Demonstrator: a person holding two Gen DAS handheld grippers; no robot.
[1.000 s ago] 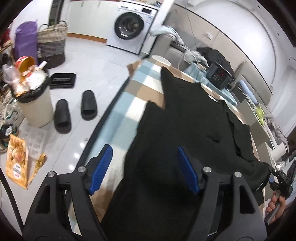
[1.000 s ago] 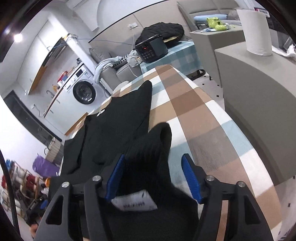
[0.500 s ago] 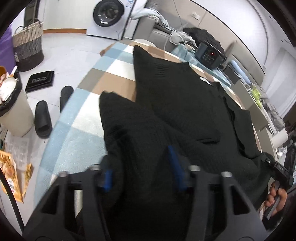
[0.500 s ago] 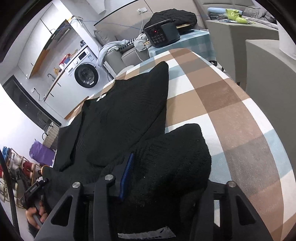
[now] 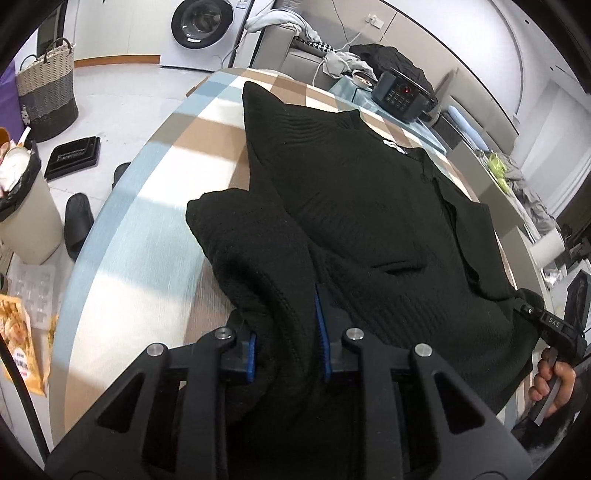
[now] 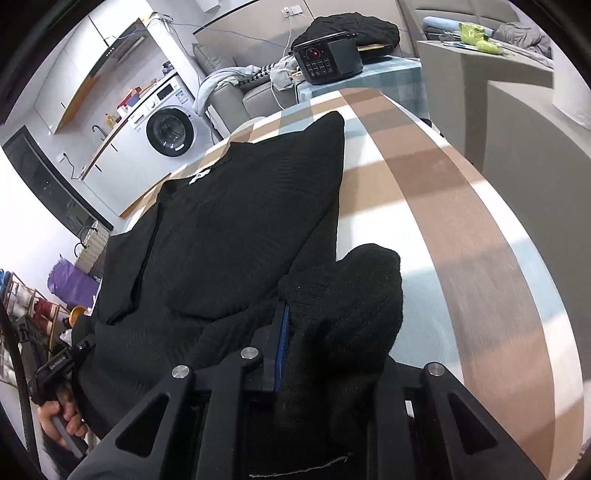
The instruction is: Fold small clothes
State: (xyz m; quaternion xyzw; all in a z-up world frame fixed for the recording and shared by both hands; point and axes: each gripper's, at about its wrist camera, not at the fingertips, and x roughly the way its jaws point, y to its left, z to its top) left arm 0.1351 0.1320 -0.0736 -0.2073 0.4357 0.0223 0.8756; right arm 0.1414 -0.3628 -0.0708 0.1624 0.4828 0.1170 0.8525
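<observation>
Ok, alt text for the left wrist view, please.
The left gripper is closing its jaws on a bunched hem of a black knit garment spread over a checked tablecloth. A washing machine stands behind.

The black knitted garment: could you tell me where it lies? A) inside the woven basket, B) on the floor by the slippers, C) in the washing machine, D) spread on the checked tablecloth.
D: the black knitted garment lies spread over the checked tablecloth, its near edge bunched between the blue pads of the closing left gripper and right gripper.
</observation>
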